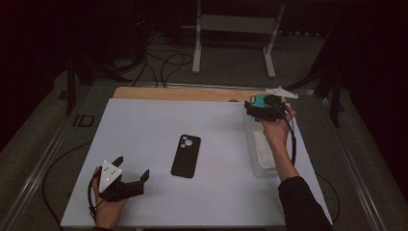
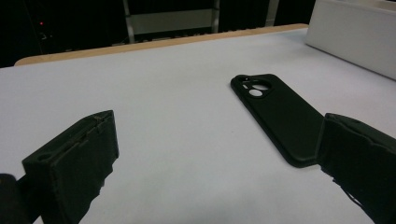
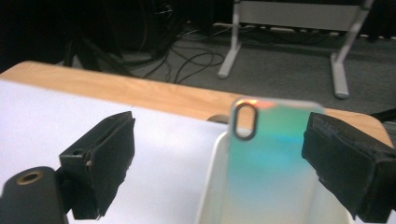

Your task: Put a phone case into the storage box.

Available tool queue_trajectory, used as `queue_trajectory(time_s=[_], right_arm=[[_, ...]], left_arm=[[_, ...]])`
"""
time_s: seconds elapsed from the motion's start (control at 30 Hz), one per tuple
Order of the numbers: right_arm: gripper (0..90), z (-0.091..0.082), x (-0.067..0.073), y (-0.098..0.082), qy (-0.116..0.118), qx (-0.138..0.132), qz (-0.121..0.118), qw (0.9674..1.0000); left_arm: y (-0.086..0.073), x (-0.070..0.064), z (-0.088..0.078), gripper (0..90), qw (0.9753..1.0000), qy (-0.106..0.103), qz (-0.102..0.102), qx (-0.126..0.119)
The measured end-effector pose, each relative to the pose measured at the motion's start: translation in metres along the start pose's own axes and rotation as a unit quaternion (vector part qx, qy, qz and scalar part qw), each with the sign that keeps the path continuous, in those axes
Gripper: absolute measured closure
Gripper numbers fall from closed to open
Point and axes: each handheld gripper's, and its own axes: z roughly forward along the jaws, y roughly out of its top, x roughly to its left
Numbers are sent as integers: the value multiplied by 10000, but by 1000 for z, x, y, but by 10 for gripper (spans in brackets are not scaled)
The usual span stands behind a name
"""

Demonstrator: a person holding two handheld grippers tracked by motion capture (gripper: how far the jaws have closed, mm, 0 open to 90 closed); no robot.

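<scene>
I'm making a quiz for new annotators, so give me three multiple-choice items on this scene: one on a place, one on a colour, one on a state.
1. Where does the black phone case lie?
A. In the clear bin
B. On the white table top, near its middle
C. On the floor

2. What colour is the case at the right gripper?
A. Iridescent teal-green
B. Red
C. Plain black

3. How do the left gripper jaws stand?
A. Shut on the black case
B. Shut on nothing
C. Open, holding nothing

Answers: 1 B, the high view shows it flat on the table; 2 A, the iridescent case shimmers teal; 3 C, bare table shows between the jaws.
</scene>
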Motion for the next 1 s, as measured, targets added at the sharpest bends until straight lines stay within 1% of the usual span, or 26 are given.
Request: queue_trajectory(time_s=[0.03,0.1,0.13,0.17,0.2,0.33,0.4,0.47,0.67,0.77,0.87,0.97,1.0], right_arm=[[96,-5,3,-3,109,5,-73,9999],[95,-6,4,-3,145,2,-93,9999],[96,-11,6,-5,234,-16,-140,9996],[96,-11,6,-5,234,-16,-140,9996],[95,-17,9,-7,344,-16,-180,9992],[96,-26,14,-13,488,31,-322,9983],[96,-28,16,-15,518,55,-358,9980],[96,-35,21,-21,641,62,-464,9968],[96,-55,29,-33,794,-59,-638,9948],[96,-65,31,-40,888,-93,-679,9937],[96,-75,32,-48,934,-125,-728,9929],[96,-85,32,-56,996,-182,-702,9924],[96,-88,32,-59,1026,-248,-705,9919]], left_arm=[[0,0,0,0,10000,2,-8,5],[0,0,0,0,10000,2,-10,9],[0,0,0,0,10000,0,-10,10],[0,0,0,0,10000,2,-11,8],[0,1,0,0,10000,4,-1,7],[0,1,0,0,10000,8,-15,17],[0,1,0,0,10000,7,-24,16],[0,0,1,0,10000,3,-23,30],[0,0,1,0,10000,-4,-31,54],[0,-1,1,0,10000,-19,-34,78],[0,-1,3,0,10000,-33,-19,90],[0,-2,3,0,9999,-33,-12,125],[0,-2,3,0,9999,-37,-6,124]])
